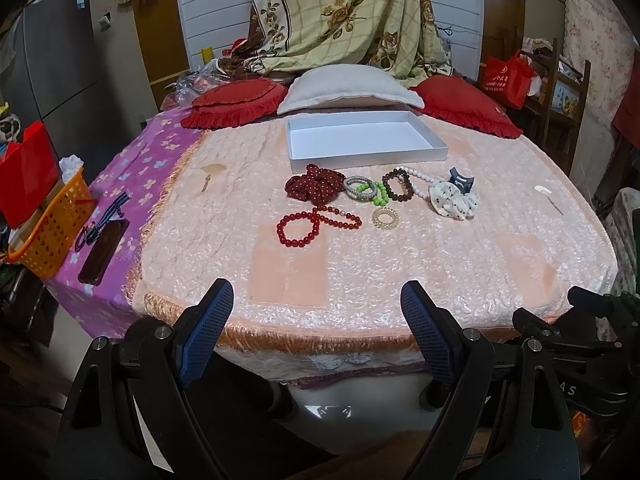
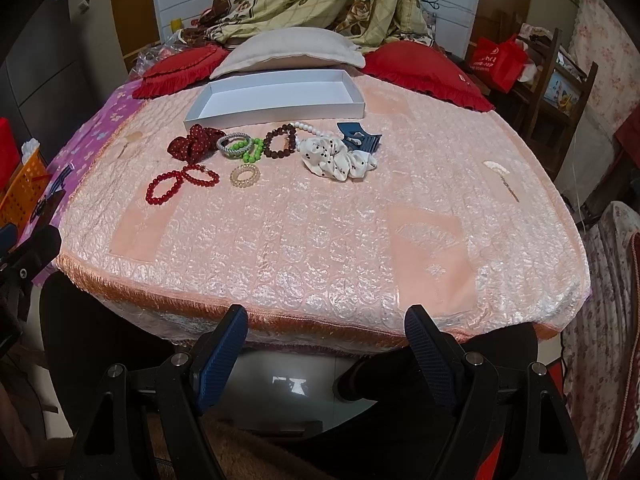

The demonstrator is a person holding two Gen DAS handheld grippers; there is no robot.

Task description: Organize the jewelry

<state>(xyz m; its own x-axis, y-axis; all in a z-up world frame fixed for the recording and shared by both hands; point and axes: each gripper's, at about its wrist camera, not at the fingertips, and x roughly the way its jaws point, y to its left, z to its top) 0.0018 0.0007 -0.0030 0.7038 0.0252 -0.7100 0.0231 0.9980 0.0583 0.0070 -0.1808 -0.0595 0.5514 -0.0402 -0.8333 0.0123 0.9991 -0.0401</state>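
Observation:
A shallow white box point(image 1: 438, 151) point(image 2: 192, 119) lies empty on the pink quilted bed. In front of it lies a row of pieces: a dark red dotted scrunchie point(image 1: 314, 187) point(image 2: 194, 142), a grey bangle point(image 1: 359, 188), green beads point(image 1: 378, 194) point(image 2: 248, 150), a brown bead bracelet point(image 1: 397, 185) point(image 2: 280, 142), a white bead string point(image 1: 418, 178), a white dotted scrunchie point(image 1: 454, 200) point(image 2: 336, 159), a blue hair claw point(image 1: 462, 181) point(image 2: 358, 136). Nearer lie red bead bracelets point(image 1: 316, 222) point(image 2: 180, 182) and a clear coil tie point(image 1: 385, 217) point(image 2: 245, 176). My left gripper point(image 1: 318, 304) and right gripper point(image 2: 326, 328) are open, empty, at the bed's near edge.
Red frilled cushions point(image 1: 232, 106) point(image 2: 432, 68) and a white pillow point(image 1: 348, 88) lie behind the box. A phone point(image 1: 104, 252) with a lanyard lies on the purple sheet at left, beside an orange basket point(image 1: 52, 232). Wooden chairs point(image 2: 560, 92) stand at right.

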